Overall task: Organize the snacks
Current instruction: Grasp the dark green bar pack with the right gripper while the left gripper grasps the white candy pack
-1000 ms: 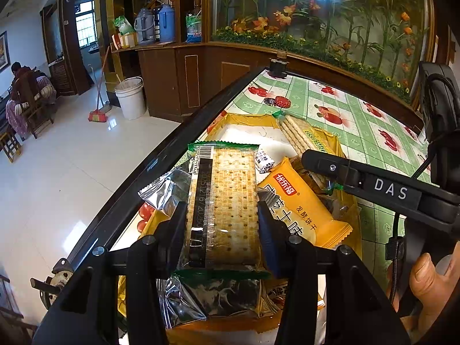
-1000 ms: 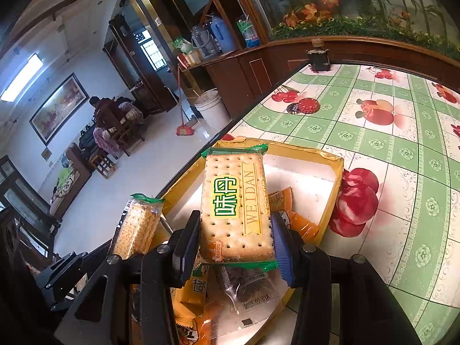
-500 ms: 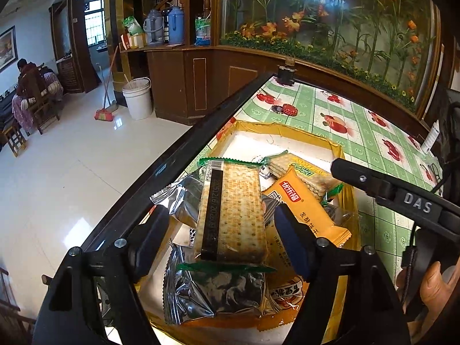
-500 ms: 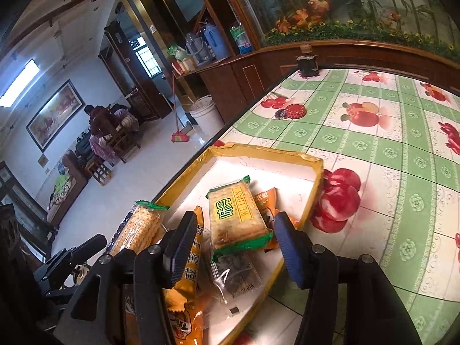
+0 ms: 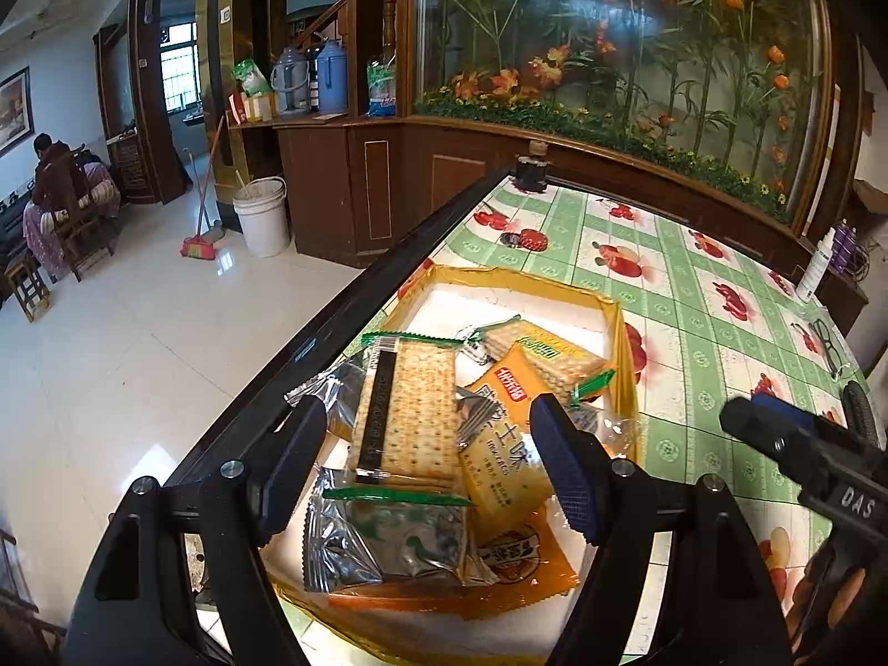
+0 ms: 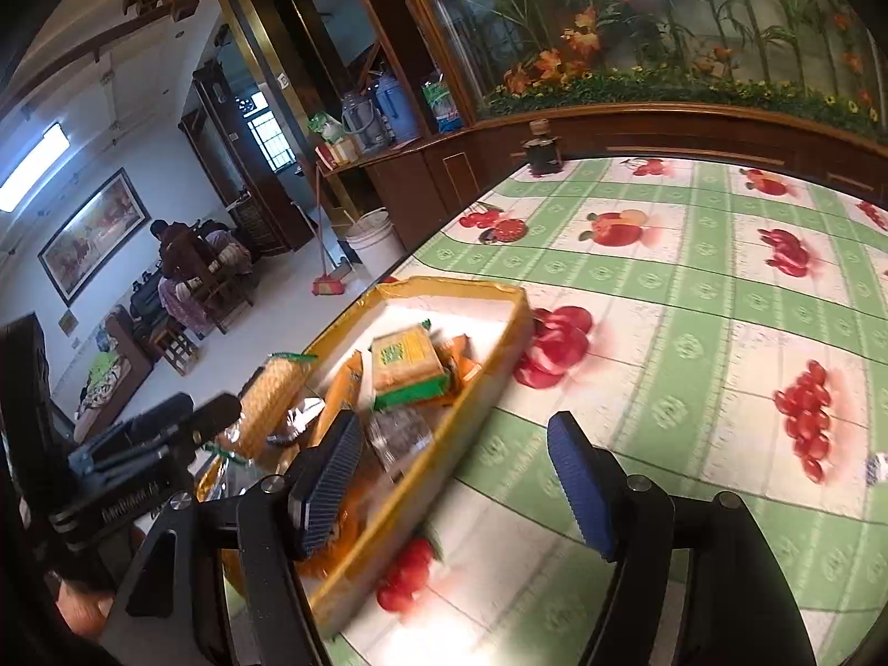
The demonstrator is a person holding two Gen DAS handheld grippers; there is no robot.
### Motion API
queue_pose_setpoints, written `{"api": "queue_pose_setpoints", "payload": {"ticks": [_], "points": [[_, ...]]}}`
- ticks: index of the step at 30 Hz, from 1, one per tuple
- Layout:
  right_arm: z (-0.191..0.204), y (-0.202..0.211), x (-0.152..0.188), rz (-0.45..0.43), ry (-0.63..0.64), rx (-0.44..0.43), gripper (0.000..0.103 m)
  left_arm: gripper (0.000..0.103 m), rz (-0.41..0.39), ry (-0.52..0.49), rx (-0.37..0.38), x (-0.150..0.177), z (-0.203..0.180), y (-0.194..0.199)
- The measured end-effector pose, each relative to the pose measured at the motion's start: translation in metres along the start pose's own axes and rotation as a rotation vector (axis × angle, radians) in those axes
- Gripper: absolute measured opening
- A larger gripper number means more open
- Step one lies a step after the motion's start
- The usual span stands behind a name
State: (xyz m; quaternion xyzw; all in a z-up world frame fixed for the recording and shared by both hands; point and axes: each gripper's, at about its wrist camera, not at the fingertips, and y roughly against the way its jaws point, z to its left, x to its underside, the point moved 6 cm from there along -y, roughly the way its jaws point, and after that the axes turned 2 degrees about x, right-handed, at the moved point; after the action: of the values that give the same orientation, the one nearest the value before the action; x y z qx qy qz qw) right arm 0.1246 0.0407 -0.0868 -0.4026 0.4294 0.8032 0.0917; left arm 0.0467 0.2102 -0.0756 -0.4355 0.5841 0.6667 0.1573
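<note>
Each wrist camera looks forward between its own spread fingers, close above the table, both sharing the snack tray [image 5: 626,366] [image 6: 502,341].

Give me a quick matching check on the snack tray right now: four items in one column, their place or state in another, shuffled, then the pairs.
Items
1. cracker pack
2. orange biscuit packet
3. left gripper
4. bottle cap

Places or states
A. on the tablecloth, beyond the yellow tray
B. in the tray, partly under the cracker pack's right edge
C. jaws open, empty, above the tray
D. on top of the pile, its printed seam facing up

Pairs: 1-D, 2-B, 3-C, 4-A
</note>
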Motion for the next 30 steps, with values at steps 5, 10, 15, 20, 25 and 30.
{"api": "queue_pose_setpoints", "payload": {"ticks": [5,10,15,20,25,30], "points": [[-0.02,0.028,0.019,-0.011,-0.013,0.036,0.077,0.078,-0.018,-0.025,0.011,-0.001,-0.015,0.009],[-0.049,0.054,0.04,-0.014,-0.048,0.089,0.082,0.078,-0.038,-0.059,0.025,-0.002,-0.034,0.019],[-0.084,0.081,0.068,-0.021,-0.088,0.17,0.085,0.078,-0.051,-0.111,0.041,-0.001,-0.057,0.025],[-0.122,0.105,0.099,-0.005,-0.151,0.233,0.086,0.078,-0.036,-0.167,0.084,0.005,-0.089,0.025],[-0.16,0.135,0.126,-0.005,-0.222,0.289,0.087,0.08,-0.004,-0.23,0.136,0.017,-0.126,0.024],[-0.198,0.171,0.153,-0.017,-0.288,0.362,0.088,0.082,0.032,-0.305,0.213,0.033,-0.171,0.02]]}}
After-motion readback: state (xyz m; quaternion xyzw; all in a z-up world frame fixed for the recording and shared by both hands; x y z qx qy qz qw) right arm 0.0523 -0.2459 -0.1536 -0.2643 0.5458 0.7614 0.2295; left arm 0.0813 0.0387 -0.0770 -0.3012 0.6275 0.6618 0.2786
